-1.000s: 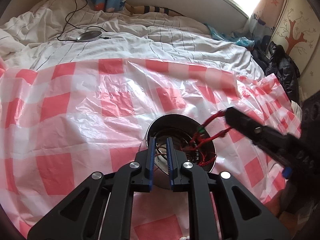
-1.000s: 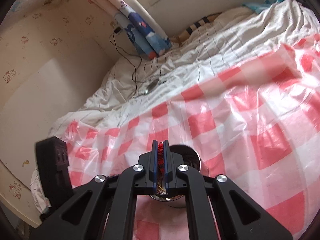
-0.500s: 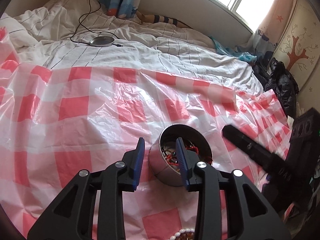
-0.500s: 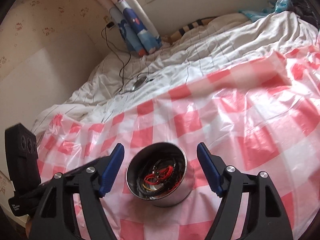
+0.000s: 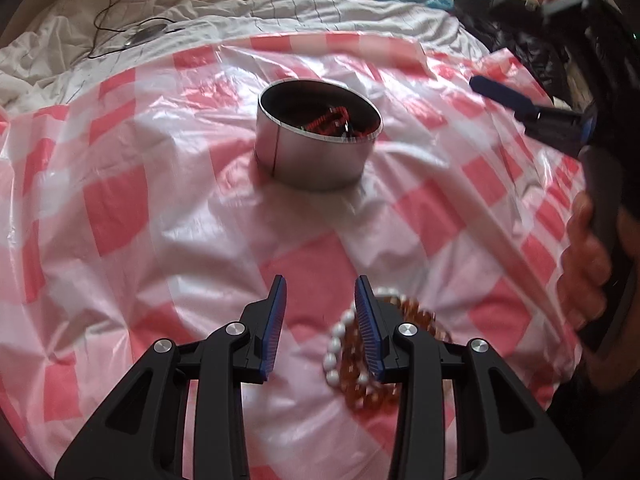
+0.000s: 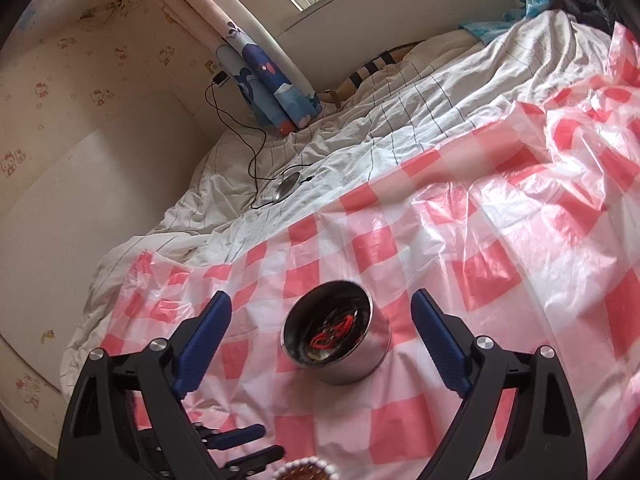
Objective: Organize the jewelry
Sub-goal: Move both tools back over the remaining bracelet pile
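A round metal tin (image 5: 316, 148) stands on the red-and-white checked plastic sheet (image 5: 120, 208); it also shows in the right wrist view (image 6: 340, 344). Inside it lie red cord jewelry (image 6: 334, 334) and dark pieces. A white pearl bracelet (image 5: 334, 354) and an amber bead bracelet (image 5: 362, 394) lie on the sheet near me. My left gripper (image 5: 320, 312) is open and empty, low over the sheet, its right finger over the bracelets. My right gripper (image 6: 320, 344) is wide open and empty, above the tin; it also shows in the left wrist view (image 5: 504, 94).
The sheet covers a bed with a white striped duvet (image 6: 360, 140). A small round device with a black cable (image 6: 288, 186) lies on the duvet. A blue patterned curtain (image 6: 272, 88) hangs by the wall. Dark clothes (image 5: 532, 48) sit at the far right.
My left gripper has pulled back from the tin toward me and now sits over the bracelets. My right gripper has opened, left the red cord jewelry in the tin and drawn back.
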The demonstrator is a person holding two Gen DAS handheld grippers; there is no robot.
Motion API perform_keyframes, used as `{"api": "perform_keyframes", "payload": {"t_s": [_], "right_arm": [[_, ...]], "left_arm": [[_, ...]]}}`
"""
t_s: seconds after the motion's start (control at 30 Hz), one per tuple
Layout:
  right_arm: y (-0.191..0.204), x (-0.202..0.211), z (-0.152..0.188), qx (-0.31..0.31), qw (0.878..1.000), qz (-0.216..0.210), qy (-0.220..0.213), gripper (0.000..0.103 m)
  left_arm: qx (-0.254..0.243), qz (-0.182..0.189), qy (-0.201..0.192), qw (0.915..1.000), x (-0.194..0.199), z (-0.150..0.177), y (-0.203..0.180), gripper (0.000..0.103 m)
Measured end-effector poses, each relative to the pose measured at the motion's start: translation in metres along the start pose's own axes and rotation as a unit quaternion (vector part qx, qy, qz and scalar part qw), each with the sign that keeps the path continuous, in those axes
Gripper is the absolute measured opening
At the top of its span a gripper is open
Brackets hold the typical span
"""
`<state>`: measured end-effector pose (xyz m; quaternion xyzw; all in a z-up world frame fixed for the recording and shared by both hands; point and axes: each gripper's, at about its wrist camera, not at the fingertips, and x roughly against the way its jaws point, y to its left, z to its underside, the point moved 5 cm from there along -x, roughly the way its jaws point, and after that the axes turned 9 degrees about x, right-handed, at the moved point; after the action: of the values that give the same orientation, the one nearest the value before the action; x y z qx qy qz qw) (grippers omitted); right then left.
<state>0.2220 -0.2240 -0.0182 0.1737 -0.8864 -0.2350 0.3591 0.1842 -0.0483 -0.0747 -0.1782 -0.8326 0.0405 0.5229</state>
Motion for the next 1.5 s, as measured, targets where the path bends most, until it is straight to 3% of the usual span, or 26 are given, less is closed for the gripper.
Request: {"api": "perform_keyframes", "payload": {"t_s": [0.23, 0.33, 0.43, 0.47, 0.5, 0.6, 0.73, 0.83, 0.93, 1.0, 1.07, 1.1, 1.13, 1.2, 1.3, 1.43, 1.5], "right_arm": [[0.01, 0.029, 0.012, 0.017, 0.999, -0.002, 0.033, 0.089], [0.009, 0.043, 0.017, 0.038, 0.998, 0.015, 0.048, 0.089], [0.008, 0.058, 0.022, 0.052, 0.997, 0.019, 0.06, 0.089], [0.008, 0.061, 0.023, 0.057, 0.996, 0.021, 0.064, 0.09], [0.009, 0.065, 0.025, 0.063, 0.995, 0.021, 0.07, 0.09], [0.012, 0.07, 0.036, 0.078, 0.993, 0.017, 0.092, 0.091], [0.019, 0.065, 0.059, 0.108, 0.985, 0.021, 0.135, 0.091], [0.024, 0.058, 0.082, 0.135, 0.975, 0.028, 0.174, 0.091], [0.028, 0.052, 0.1, 0.165, 0.965, 0.042, 0.198, 0.091], [0.03, 0.047, 0.112, 0.178, 0.959, 0.04, 0.218, 0.091], [0.034, 0.043, 0.121, 0.191, 0.953, 0.043, 0.232, 0.091], [0.037, 0.04, 0.125, 0.201, 0.949, 0.045, 0.239, 0.091], [0.039, 0.038, 0.128, 0.21, 0.946, 0.047, 0.244, 0.091], [0.043, 0.036, 0.133, 0.222, 0.942, 0.05, 0.248, 0.093], [0.042, 0.032, 0.136, 0.225, 0.939, 0.055, 0.255, 0.093], [0.03, 0.03, 0.137, 0.208, 0.94, 0.066, 0.262, 0.093], [0.027, 0.029, 0.138, 0.206, 0.939, 0.068, 0.267, 0.093]], "left_arm": [[-0.053, 0.007, 0.014, 0.9984, 0.008, 0.028, -0.011, 0.034], [-0.087, -0.016, 0.026, 0.9957, 0.004, 0.047, -0.02, 0.034], [-0.091, -0.018, 0.021, 0.9955, 0.008, 0.053, -0.021, 0.034], [-0.091, -0.018, 0.018, 0.9956, 0.009, 0.055, -0.02, 0.03], [-0.091, -0.017, 0.015, 0.9956, 0.011, 0.056, -0.02, 0.01], [-0.096, -0.012, 0.009, 0.9953, 0.016, 0.057, -0.021, 0.0], [-0.084, -0.001, -0.007, 0.9964, 0.03, 0.048, -0.019, 0.0], [-0.059, 0.025, 0.01, 0.9979, 0.032, 0.045, -0.015, 0.0], [-0.053, 0.023, 0.037, 0.9977, 0.022, 0.053, -0.014, 0.009], [-0.061, -0.001, 0.041, 0.9973, 0.016, 0.059, -0.016, 0.038], [-0.064, -0.01, 0.031, 0.9974, 0.016, 0.061, -0.019, 0.048], [-0.065, -0.008, 0.029, 0.9975, 0.016, 0.063, -0.02, 0.047], [-0.066, -0.01, 0.022, 0.9975, 0.015, 0.064, -0.022, 0.044], [-0.076, 0.001, 0.026, 0.9967, 0.015, 0.067, -0.028, 0.0], [-0.105, -0.025, 0.014, 0.994, 0.02, 0.065, -0.029, 0.0], [-0.077, -0.029, -0.012, 0.9966, 0.036, 0.05, -0.011, 0.0], [-0.058, -0.014, -0.017, 0.9981, 0.041, 0.045, -0.005, 0.0]]}}
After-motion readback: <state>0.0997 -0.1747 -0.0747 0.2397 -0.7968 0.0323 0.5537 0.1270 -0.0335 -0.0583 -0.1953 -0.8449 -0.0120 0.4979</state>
